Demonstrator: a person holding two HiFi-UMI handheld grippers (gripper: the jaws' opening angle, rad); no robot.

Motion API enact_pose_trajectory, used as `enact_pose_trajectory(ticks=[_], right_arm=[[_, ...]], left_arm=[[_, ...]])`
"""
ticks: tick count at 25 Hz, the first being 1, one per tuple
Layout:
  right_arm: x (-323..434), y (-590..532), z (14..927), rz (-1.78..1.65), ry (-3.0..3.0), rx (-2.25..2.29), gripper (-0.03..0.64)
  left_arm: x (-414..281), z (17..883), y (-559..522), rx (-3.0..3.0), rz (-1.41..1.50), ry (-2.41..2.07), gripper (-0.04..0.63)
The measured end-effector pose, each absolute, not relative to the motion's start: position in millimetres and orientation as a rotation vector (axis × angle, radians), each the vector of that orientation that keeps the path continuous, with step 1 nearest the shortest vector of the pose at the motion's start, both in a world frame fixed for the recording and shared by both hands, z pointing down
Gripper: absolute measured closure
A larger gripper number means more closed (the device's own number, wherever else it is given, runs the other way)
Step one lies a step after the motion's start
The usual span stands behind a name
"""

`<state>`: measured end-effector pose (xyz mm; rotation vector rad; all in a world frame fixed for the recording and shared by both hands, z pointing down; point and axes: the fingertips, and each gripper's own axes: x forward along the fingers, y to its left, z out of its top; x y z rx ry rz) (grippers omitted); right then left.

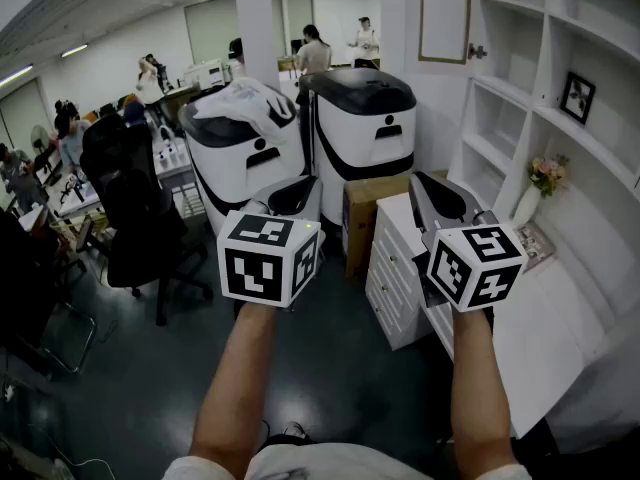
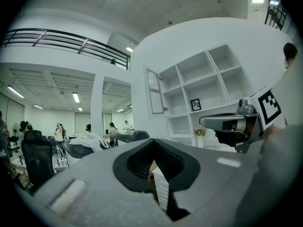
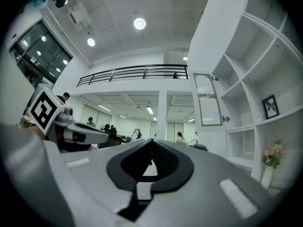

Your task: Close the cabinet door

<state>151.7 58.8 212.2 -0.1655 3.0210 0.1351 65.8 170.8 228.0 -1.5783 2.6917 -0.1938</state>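
- Both hand-held grippers are empty. The right hand-held gripper [image 1: 440, 196] has its jaws fully together on nothing. The left hand-held gripper [image 1: 295, 194] looks the same in its own view, jaws meeting with nothing pinched between them.
- The cabinet door [image 1: 444, 13] stands swung open at the top left corner of the white shelf unit [image 1: 520, 80]. It is above and beyond the right hand-held gripper and well apart from it. A small metal fitting [image 1: 478, 52] sits on its right edge, next to the shelves (hinge or catch, it is too small to tell).
- The step in hand appears to be the approach: both hand-held grippers point roughly level at mid-height, and neither touches the door.
- The next move likely calls for raising the right hand-held gripper, the nearer one, to the door's outer edge. Shut jaws would serve as a blunt pusher to swing the panel round onto its compartment.
- A framed picture [image 1: 577, 96] stands in an open compartment, and a vase of flowers [image 1: 543, 186] stands on the bench [image 1: 575, 353] below. Both look clear of the door's swing.
- Below the grippers are a white drawer unit [image 1: 392, 268] and a cardboard box [image 1: 362, 213].
- Two large white machines [image 1: 365, 128] stand behind them, with an office chair [image 1: 130, 203] and several people further back in the room.
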Motion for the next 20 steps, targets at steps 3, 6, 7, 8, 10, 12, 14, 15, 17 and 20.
enact_pose_trajectory(ticks=[3,6,7,8,10,12,14,15,17,20], right_arm=[[153,54,214,0.125,3.02,-0.171,0.617],[154,49,216,0.123,3.022,-0.187,0.617],[153,47,216,0.124,3.02,-0.197,0.617],[152,45,216,0.128,3.019,-0.208,0.617],[148,41,218,0.136,3.018,-0.228,0.617],[142,37,221,0.143,3.017,-0.248,0.603],[133,33,224,0.158,3.02,-0.266,0.586],[126,31,225,0.165,3.022,-0.274,0.583],[112,25,227,0.165,3.024,-0.282,0.577],[91,17,228,0.171,3.03,-0.309,0.566]], left_arm=[[66,230,164,-1.591,-0.209,2.691,0.6],[66,230,158,-1.607,-0.211,2.68,0.598],[65,230,157,-1.611,-0.21,2.675,0.598],[64,230,155,-1.616,-0.211,2.67,0.598],[59,233,152,-1.626,-0.212,2.667,0.598],[51,237,149,-1.637,-0.202,2.67,0.598],[41,240,146,-1.645,-0.19,2.671,0.597],[34,242,144,-1.648,-0.186,2.671,0.597],[20,245,139,-1.655,-0.182,2.672,0.597],[-4,248,128,-1.683,-0.171,2.664,0.597]])
